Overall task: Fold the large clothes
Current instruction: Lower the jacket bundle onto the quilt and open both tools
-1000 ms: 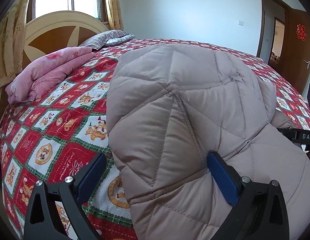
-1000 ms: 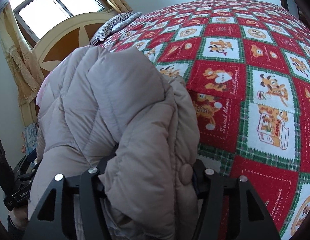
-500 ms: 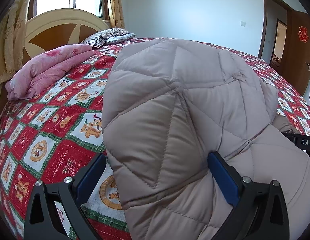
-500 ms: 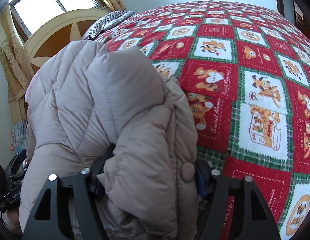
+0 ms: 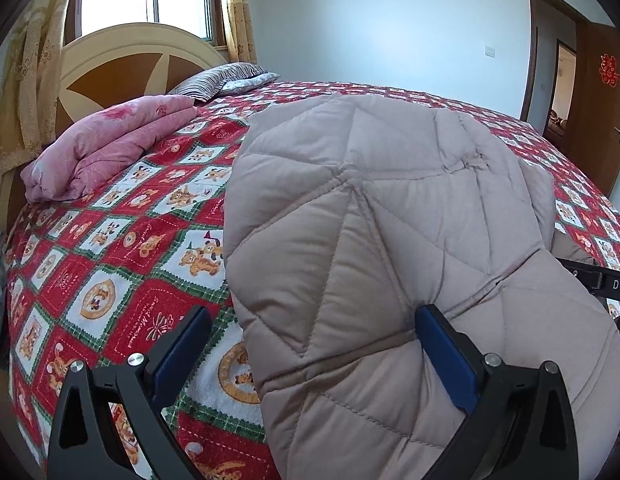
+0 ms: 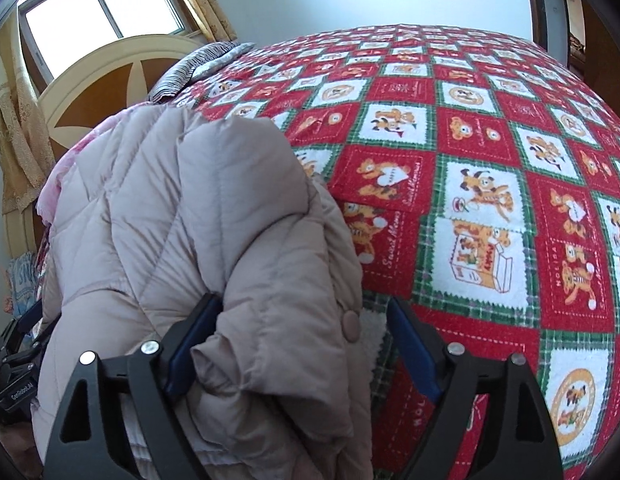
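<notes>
A large beige quilted down jacket (image 5: 389,208) lies folded in a thick bundle on the bed. It also fills the left half of the right wrist view (image 6: 198,216). My left gripper (image 5: 313,344) is open, its jaws wide apart, with the jacket's near edge bulging between them against the right pad. My right gripper (image 6: 298,344) is open around a thick fold of the jacket with a snap button (image 6: 351,322); a gap shows beside its right pad.
The bed has a red, green and white bear-print cover (image 6: 489,184). A folded pink quilt (image 5: 106,140) and a striped pillow (image 5: 222,80) lie by the headboard (image 5: 122,64). An open brown door (image 5: 605,92) is at the right.
The right gripper's jaws have opened wider and let go of the jacket fold. Both cameras have risen and drawn back slightly. The left gripper stays open.
</notes>
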### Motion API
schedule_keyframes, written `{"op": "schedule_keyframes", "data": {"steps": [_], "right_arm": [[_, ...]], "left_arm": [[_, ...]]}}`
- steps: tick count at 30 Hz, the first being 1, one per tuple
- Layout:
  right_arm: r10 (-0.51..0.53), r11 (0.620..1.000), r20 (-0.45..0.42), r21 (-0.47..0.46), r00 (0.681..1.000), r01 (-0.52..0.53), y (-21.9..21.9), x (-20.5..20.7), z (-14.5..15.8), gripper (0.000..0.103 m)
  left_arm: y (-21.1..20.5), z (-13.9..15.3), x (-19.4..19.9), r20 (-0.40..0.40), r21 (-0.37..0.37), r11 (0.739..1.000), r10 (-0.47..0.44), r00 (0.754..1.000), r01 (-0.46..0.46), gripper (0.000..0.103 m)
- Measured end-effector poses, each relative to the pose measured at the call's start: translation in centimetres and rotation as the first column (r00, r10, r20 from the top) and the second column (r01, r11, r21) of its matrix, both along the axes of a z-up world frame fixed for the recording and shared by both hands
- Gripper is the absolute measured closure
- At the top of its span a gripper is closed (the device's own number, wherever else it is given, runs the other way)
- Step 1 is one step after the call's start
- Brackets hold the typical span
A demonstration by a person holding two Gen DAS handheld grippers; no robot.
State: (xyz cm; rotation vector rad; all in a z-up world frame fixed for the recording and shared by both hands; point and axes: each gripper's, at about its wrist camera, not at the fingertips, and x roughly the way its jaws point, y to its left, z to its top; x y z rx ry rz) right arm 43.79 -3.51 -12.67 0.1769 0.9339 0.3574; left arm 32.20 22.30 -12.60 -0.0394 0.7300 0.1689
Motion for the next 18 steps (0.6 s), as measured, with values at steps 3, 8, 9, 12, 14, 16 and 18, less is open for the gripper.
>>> {"op": "schedule_keyframes", "data": {"steps": [3,8,9,12,14,16,18], "right_arm": [[-0.002,1.0,0.0,-0.009,1.0,0.002,-0.1,-0.2,0.3,0.016],[-0.008,1.0,0.031,0.003,0.999,0.008,-0.4,-1.4,2.0,0.016],[-0.007,1.0,0.041,0.009,0.999,0.007,-0.5,-1.6,2.4,0.016],[0.006,1.0,0.076,0.012,0.997,-0.007,-0.4,-2.9,3.8,0.015],[0.018,1.0,0.106,0.006,0.994,-0.019,-0.2,-4.0,4.8,0.015],[0.031,0.999,0.13,0.006,0.991,-0.032,-0.1,-5.1,5.7,0.015],[0.047,0.999,0.149,0.005,0.988,-0.048,0.2,-6.1,6.5,0.015]], "left_arm": [[-0.1,0.3,-0.1,-0.011,0.002,1.0,-0.004,1.0,0.004,0.001],[-0.1,1.6,-1.3,-0.007,-0.007,1.0,-0.006,1.0,0.006,0.001],[-0.3,1.8,-1.6,-0.001,-0.005,1.0,-0.011,1.0,0.011,0.001],[-0.7,2.7,-2.6,0.018,0.008,1.0,-0.028,0.999,0.028,0.001],[-1.0,3.4,-3.5,0.033,0.012,0.999,-0.041,0.999,0.041,0.001],[-1.1,4.2,-4.5,0.053,0.009,0.999,-0.053,0.997,0.053,0.001],[-1.2,5.1,-5.7,0.073,0.003,0.998,-0.062,0.995,0.062,0.001]]}}
